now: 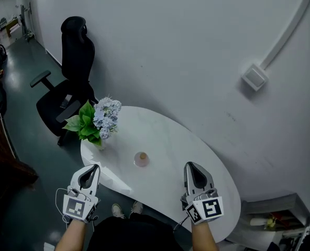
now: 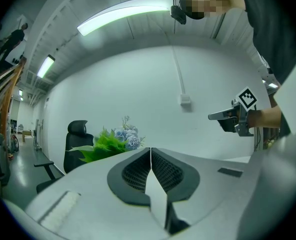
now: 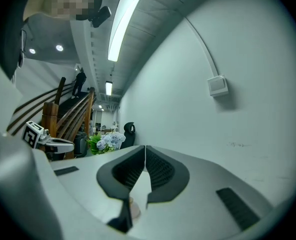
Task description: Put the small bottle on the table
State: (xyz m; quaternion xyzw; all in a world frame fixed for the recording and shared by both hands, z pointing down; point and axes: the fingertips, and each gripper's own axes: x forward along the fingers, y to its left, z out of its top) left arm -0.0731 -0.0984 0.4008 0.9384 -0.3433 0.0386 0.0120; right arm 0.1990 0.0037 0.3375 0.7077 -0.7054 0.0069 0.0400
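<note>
The small bottle (image 1: 141, 159), pale with a tan cap, stands upright on the white oval table (image 1: 170, 140), free of both grippers. In the right gripper view a bit of the bottle (image 3: 134, 209) shows low down between the jaw bases. My left gripper (image 1: 91, 169) hovers at the table's near left edge, jaws shut and empty; its own view shows the tips (image 2: 150, 151) meeting. My right gripper (image 1: 192, 166) is raised above the table's near right part, to the right of the bottle, shut with nothing in it; its tips (image 3: 145, 149) also meet.
A pot of blue flowers with green leaves (image 1: 100, 120) stands at the table's left end. A black office chair (image 1: 71, 82) is behind it on the dark floor. A white wall with a junction box (image 1: 254, 77) runs along the table's far side.
</note>
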